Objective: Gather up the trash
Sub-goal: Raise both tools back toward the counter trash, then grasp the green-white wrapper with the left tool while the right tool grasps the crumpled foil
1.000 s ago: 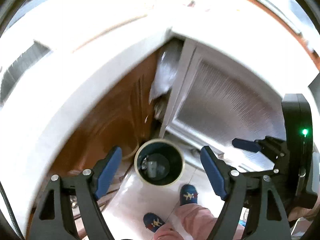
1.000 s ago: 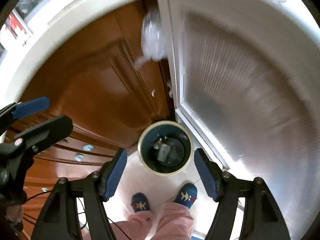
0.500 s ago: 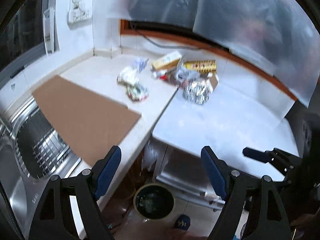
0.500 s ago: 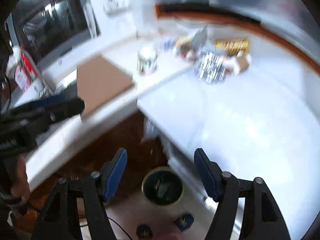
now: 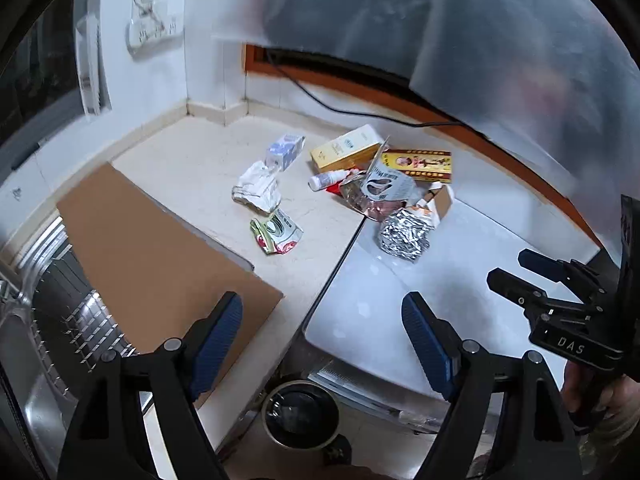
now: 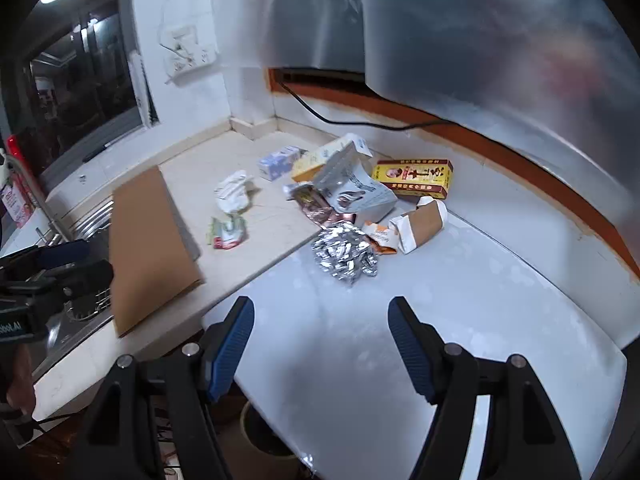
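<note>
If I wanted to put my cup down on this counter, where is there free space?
The white surface is bare from the foil ball forward to its near edge. The beige counter is free in the back corner, behind the cardboard sheet. It is crowded around the boxes and wrappers along the seam.

1. Below the left gripper (image 5: 322,344), the bin (image 5: 300,416) shows only in part; its contents are too dark to read.
2. Below the right gripper (image 6: 320,344), the white surface (image 6: 400,320) covers most of the bin (image 6: 256,432).
3. Ahead of both grippers, print on the yellow-red box (image 6: 414,178) is too small to read.
4. Up top, the hanging plastic sheet (image 5: 480,40) is blurred.
5. Right gripper's far left: the other gripper (image 6: 48,276) is cut off by the edge.
</note>
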{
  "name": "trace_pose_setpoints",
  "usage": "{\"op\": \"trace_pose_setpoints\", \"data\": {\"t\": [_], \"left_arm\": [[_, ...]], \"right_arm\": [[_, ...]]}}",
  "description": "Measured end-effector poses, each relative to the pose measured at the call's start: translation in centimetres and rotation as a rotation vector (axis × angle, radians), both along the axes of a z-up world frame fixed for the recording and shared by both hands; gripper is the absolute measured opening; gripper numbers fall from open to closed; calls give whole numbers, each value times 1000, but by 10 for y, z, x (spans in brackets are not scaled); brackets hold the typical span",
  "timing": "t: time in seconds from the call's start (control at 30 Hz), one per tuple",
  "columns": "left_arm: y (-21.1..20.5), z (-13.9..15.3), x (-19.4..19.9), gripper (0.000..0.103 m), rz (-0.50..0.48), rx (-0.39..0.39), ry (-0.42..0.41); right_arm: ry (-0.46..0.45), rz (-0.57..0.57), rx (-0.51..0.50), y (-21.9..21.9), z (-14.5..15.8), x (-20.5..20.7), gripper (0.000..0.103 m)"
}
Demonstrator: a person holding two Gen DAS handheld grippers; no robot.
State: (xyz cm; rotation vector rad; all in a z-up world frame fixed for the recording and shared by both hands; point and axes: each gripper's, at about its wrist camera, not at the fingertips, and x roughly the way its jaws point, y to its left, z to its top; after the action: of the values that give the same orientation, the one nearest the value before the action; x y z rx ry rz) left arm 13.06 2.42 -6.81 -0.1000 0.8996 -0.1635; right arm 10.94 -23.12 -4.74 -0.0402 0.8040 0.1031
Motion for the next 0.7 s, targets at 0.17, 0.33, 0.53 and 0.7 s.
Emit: {"op": "trace_pose_setpoints", "data": {"t": [0.17,0.33,0.53,0.7], "left_arm": [[1,-26,51,80,33,-6,73],[5,-57,100,80,74,-1,135],[14,-94,141,80,129,-58,221],[19,-118,166,80,185,-101,276]], "right_arm": [[60,20,59,-29,-20,52,70],[136,25,110,-47,-46,100,70],[199,84,124,-48,-74,138,70],[215,135,109,-39,-89,153,70]]}}
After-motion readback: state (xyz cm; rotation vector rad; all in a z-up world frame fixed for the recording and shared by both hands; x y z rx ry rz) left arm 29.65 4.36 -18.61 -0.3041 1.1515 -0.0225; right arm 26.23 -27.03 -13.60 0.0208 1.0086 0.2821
